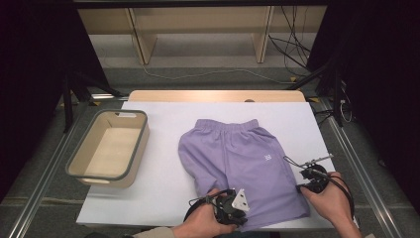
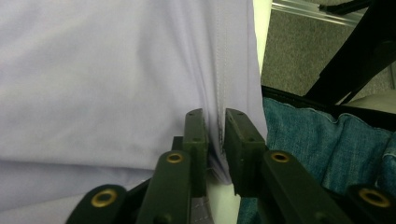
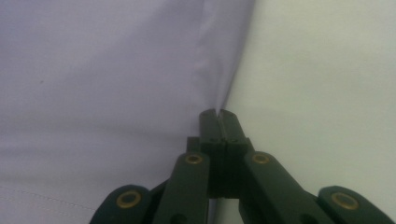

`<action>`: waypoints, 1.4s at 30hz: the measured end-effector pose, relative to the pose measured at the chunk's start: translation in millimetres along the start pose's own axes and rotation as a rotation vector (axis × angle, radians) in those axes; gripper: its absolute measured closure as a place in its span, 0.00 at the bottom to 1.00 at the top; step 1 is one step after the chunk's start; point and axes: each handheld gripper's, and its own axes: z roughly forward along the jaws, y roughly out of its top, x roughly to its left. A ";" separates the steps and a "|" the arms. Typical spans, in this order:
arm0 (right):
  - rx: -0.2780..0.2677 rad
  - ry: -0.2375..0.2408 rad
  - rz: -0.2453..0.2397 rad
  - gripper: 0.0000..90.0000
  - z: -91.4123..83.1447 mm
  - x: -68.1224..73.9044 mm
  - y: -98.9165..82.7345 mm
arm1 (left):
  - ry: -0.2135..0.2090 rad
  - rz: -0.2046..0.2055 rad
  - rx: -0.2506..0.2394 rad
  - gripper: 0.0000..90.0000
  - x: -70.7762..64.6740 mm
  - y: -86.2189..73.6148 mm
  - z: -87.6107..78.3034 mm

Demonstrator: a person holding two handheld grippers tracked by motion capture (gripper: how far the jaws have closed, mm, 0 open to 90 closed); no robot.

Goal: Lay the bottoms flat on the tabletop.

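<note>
Table (image 1: 158,163), white top; beige basket (image 1: 110,148) at left; lilac shorts (image 1: 237,158) flat at centre-right, waistband far; left gripper (image 1: 233,206), jaws slightly apart with the near hem between them; right gripper (image 1: 313,179), jaws closed on right edge

Lab: black curtains (image 1: 29,74), loose cables (image 1: 292,44)
</note>
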 end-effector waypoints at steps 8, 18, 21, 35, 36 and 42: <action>-0.026 -0.009 0.004 0.94 -3.7 -1.8 0.1 | 0.046 -0.019 -0.064 0.63 10.9 1.8 -28.9; -0.187 0.081 -0.096 0.79 -7.3 32.6 15.6 | 0.209 -0.143 -0.120 0.54 46.4 -40.3 -89.0; -0.195 0.099 -0.145 0.79 -2.5 49.2 22.9 | 0.237 -0.188 -0.105 0.54 54.9 -56.9 -94.1; -0.195 0.250 -0.328 0.78 11.5 132.8 40.9 | 0.164 -0.165 -0.033 0.55 47.6 -75.1 -71.9; -0.193 0.264 -0.343 0.78 12.7 138.2 41.0 | 0.165 -0.155 -0.027 0.60 49.2 -76.0 -70.3; -0.156 0.314 -0.417 0.78 22.9 162.0 38.6 | 0.155 -0.148 -0.001 0.88 57.3 -82.7 -73.2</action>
